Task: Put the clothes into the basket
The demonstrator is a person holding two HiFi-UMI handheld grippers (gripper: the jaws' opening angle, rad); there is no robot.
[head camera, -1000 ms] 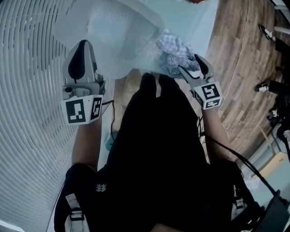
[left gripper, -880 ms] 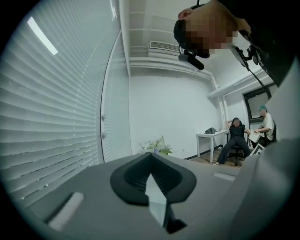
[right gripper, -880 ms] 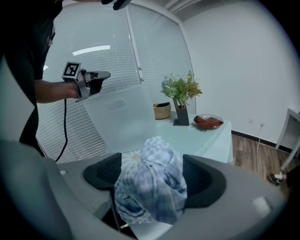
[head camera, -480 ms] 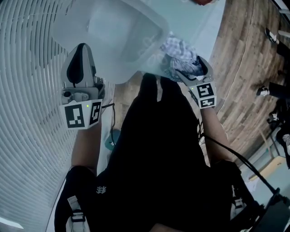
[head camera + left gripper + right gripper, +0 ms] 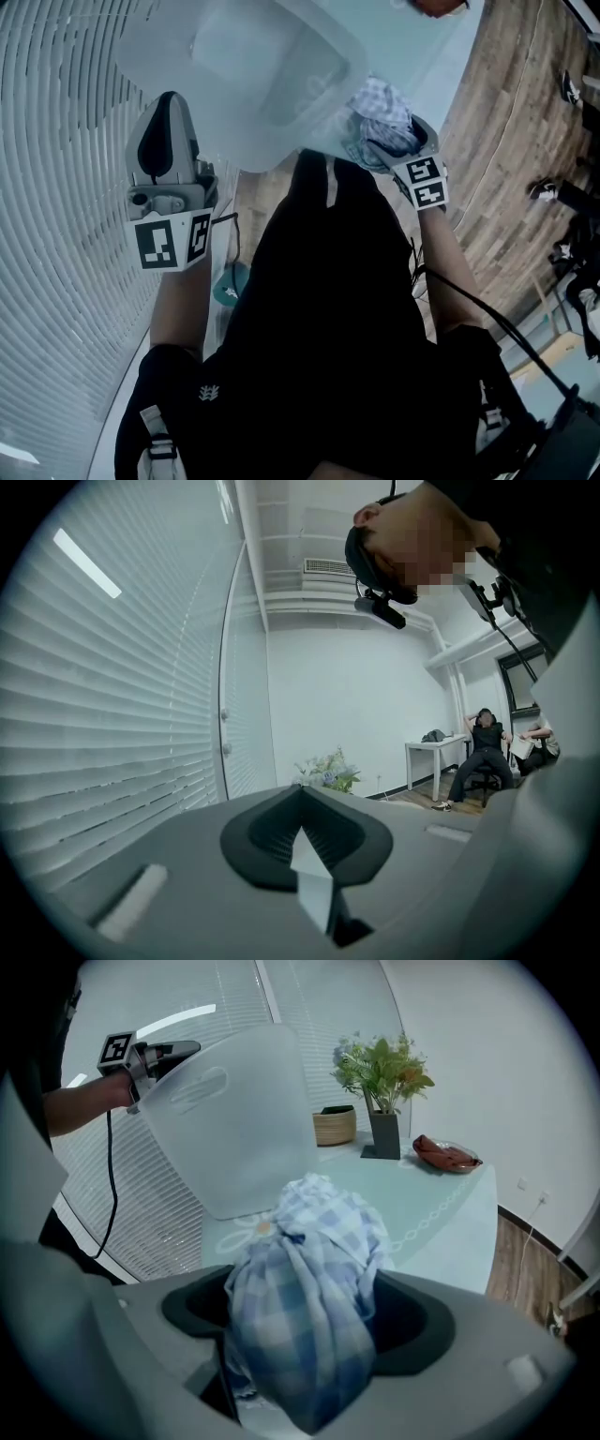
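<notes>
A blue-and-white checked cloth sits bunched between the jaws of my right gripper. The jaws stand wide and the cloth rests loosely in them. In the head view the cloth and right gripper are right beside the lower edge of the translucent white basket. The basket is lifted and tilted over the table. My left gripper holds it by the rim; from the right gripper view that gripper meets the basket's top corner. Its jaws are together on a thin white edge.
A pale glass table carries a plant in a dark vase, a small wicker pot and a red dish. Window blinds fill the left side. Wooden floor lies to the right. A person sits on a chair far off.
My right gripper has carried the cloth forward and up, closer to the basket's edge. The basket has shifted slightly right. The left gripper has hardly moved.
</notes>
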